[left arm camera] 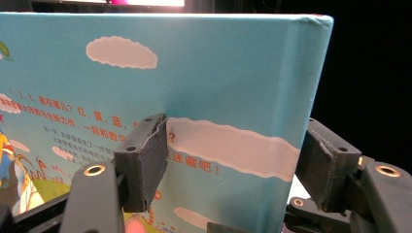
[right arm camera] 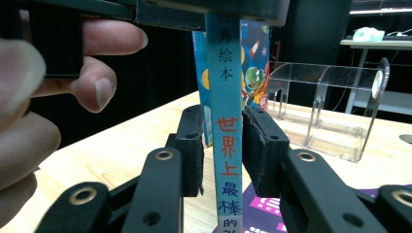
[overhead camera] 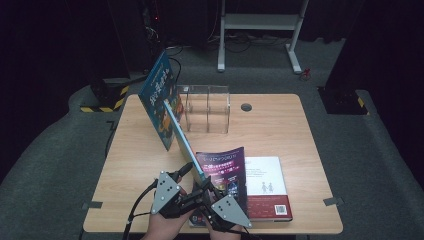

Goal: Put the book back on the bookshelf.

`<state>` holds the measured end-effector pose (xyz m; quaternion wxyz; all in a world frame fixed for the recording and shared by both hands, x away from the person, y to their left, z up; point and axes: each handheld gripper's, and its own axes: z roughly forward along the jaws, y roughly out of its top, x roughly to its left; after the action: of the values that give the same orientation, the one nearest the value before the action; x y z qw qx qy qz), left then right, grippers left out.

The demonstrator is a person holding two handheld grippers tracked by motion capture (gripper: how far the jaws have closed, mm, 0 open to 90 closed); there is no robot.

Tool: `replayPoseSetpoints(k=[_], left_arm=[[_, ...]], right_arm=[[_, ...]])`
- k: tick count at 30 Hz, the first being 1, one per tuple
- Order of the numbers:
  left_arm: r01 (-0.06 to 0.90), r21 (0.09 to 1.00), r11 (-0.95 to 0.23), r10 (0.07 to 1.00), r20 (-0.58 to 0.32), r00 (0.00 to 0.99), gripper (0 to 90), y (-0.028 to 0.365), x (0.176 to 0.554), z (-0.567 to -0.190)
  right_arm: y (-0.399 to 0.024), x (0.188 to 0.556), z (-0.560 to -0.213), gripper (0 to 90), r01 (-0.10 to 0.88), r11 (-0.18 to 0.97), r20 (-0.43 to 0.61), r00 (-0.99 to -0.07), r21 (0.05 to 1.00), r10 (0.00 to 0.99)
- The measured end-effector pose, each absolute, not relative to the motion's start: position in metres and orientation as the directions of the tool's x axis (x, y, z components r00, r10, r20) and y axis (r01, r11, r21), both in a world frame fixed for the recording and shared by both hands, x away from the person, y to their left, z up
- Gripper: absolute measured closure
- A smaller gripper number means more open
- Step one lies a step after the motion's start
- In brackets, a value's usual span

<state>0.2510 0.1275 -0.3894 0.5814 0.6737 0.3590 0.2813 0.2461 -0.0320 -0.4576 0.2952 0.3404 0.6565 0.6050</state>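
From above, a light-blue book (overhead camera: 184, 141) slants up off the tabletop (overhead camera: 280, 125) between both grippers, near a clear acrylic rack (overhead camera: 207, 107). The left gripper (left arm camera: 233, 162) view shows its cloud-printed cover between open jaws, one pad at the cover, the other apart. In the right gripper (right arm camera: 222, 145) view, jaws flank the spine loosely, not clamping.
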Motion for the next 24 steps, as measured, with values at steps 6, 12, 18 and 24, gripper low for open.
replayPoseSetpoints(k=[6, 12, 18, 24], left_arm=[[0.155, 0.986, -0.064, 0.806, -0.041, 0.591, 35.6, 0.130, 0.250, -0.390], [0.147, 0.987, -0.065, 0.802, -0.036, 0.596, 38.5, 0.133, 0.248, -0.390], [0.141, 0.988, -0.063, 0.804, -0.034, 0.594, 42.5, 0.134, 0.246, -0.390], [0.137, 0.989, -0.058, 0.807, -0.034, 0.589, 44.2, 0.138, 0.242, -0.391]], right_arm=[[-0.031, 0.246, -0.459, 62.9, 0.109, 0.039, 0.036, -0.611, 0.993, 0.791], [-0.032, 0.244, -0.462, 62.9, 0.115, 0.051, 0.032, -0.617, 0.992, 0.786], [-0.034, 0.244, -0.465, 63.5, 0.121, 0.053, 0.034, -0.618, 0.991, 0.785], [-0.030, 0.243, -0.467, 69.8, 0.114, 0.070, 0.019, -0.639, 0.991, 0.769]])
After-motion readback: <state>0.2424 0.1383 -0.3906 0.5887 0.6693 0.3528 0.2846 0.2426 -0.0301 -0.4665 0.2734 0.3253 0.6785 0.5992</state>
